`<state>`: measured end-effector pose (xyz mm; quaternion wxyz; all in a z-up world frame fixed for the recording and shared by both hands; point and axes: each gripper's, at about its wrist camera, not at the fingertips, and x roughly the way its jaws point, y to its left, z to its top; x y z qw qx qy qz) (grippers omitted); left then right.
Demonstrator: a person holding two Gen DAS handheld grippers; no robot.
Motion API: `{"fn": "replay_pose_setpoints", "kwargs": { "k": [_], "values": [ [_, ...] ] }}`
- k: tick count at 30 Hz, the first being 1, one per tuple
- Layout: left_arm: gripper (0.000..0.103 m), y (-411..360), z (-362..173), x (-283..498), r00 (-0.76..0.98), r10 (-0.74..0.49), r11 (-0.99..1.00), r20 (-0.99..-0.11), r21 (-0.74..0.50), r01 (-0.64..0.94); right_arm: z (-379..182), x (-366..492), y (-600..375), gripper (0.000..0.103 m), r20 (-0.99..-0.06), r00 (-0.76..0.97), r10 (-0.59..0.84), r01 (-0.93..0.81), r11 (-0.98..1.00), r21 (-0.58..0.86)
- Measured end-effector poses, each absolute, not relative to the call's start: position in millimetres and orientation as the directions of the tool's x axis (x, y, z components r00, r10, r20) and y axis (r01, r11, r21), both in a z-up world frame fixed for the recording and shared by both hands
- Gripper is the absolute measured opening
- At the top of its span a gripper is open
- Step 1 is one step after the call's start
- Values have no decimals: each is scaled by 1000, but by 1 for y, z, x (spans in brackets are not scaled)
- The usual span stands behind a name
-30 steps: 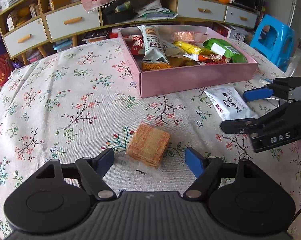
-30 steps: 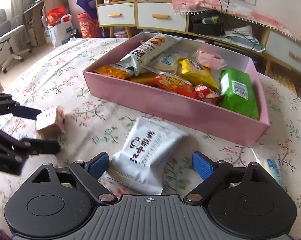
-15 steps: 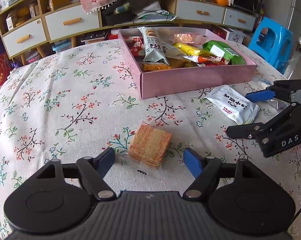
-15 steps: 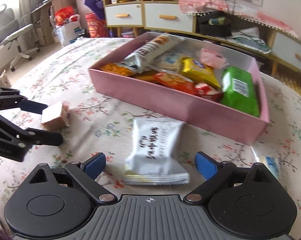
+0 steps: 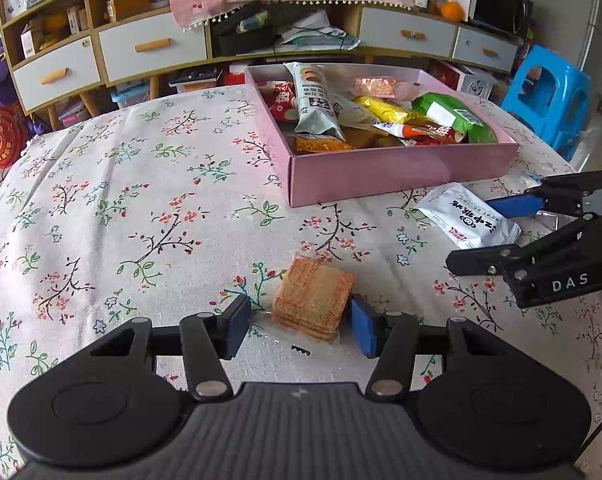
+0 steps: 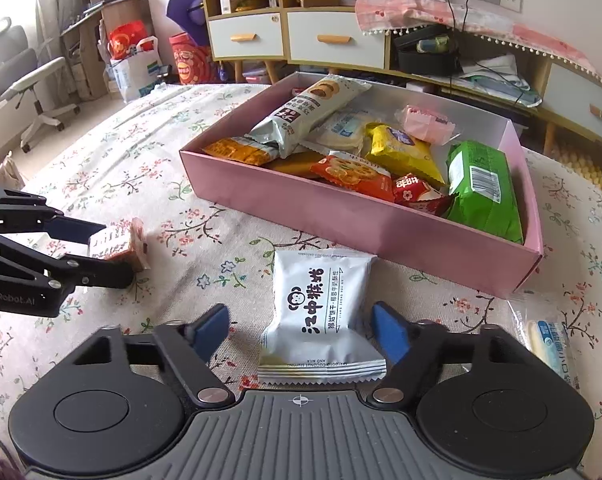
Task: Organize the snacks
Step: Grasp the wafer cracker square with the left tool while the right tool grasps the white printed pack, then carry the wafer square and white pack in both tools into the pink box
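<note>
Showing bright, even daylight, strongest at the window in the right wrist view; casting soft shadows beside the pink box; bending straight lines strongly at the edges; darkening at the corners; staying sharp centrally

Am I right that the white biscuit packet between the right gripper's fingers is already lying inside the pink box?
Not quite. The white biscuit packet does sit between the right gripper fingers, whose jaws have just been closing, but it lies on the floral tablecloth in front of the pink box, not inside. The right wrist view shows it.
</note>
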<state>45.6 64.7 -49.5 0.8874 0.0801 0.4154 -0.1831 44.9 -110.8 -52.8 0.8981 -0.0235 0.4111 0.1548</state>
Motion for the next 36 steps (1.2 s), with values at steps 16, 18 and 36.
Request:
{"fn": "replay_pose_setpoints", "kwargs": {
  "k": [16,18,36],
  "values": [
    [37,65,-44,47,594,-264,929,-760,-36,367,-39,40,-109,52,-724,614,314,-315,939,140],
    [37,65,-42,47,597,-267,930,-757,-40,366,-37,40,-108,52,-720,614,323,-318,936,149],
    [37,59,-18,57,647,-295,934,-703,-70,350,-2,38,-108,52,-655,655,378,-316,924,217]
  ]
}}
